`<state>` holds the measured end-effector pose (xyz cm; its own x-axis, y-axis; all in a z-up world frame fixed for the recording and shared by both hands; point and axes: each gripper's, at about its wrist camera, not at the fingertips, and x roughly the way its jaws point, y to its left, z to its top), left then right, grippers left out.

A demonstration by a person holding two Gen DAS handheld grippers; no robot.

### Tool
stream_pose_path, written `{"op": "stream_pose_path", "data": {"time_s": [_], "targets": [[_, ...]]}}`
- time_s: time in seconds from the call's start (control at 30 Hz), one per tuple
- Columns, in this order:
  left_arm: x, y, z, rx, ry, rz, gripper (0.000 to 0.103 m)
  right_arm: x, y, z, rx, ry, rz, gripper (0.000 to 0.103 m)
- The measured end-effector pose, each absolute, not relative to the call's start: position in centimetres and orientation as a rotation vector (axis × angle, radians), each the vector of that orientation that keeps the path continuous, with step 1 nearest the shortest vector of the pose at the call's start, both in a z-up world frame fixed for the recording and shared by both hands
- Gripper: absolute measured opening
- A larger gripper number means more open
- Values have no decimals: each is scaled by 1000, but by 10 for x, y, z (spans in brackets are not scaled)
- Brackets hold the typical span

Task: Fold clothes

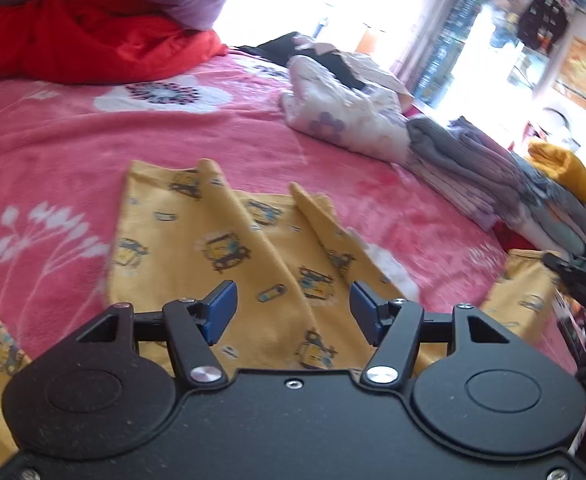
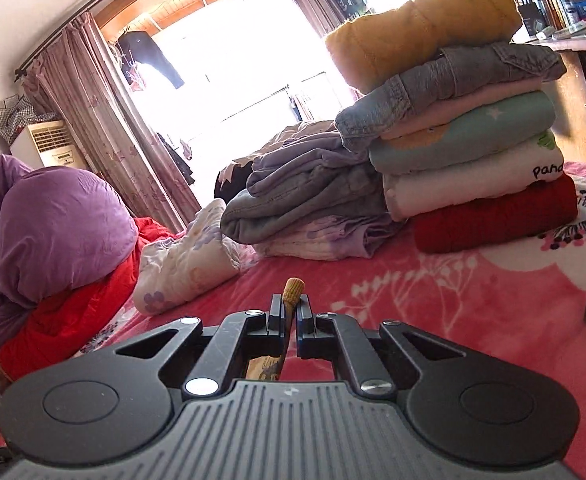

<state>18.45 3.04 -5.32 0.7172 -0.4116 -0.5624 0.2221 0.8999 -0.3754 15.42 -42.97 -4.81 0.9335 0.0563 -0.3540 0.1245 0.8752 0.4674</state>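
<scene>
The right hand-held gripper (image 2: pixel 291 312) pinches the yellow printed garment's (image 1: pixel 213 240) edge, probably to fold it, while the left hand-held gripper (image 1: pixel 293 308) hovers open above it at lower centre.

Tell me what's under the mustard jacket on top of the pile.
Under the mustard jacket lie grey denim, a pink layer, a mint piece, a white "panda" top and a red knit on the bedspread. Only folded edges show; the far sides are hidden.
</scene>
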Motion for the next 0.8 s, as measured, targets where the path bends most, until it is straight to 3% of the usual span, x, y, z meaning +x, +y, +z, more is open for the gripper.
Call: {"op": "stream_pose_path", "data": {"time_s": [0.27,0.4,0.53,0.8], "targets": [[127,-35,-37,-7,666,-796,61,183,-442,-89,555,584,-80,11],[85,-84,-49,212,666,-966,61,182,-449,-98,621,606,-61,15],[70,-106,-70,380,687,-998,56,182,-459,-105,718,602,-43,32],[70,-107,-81,427,721,-1005,55,201,-453,-112,733,598,31,35]]}}
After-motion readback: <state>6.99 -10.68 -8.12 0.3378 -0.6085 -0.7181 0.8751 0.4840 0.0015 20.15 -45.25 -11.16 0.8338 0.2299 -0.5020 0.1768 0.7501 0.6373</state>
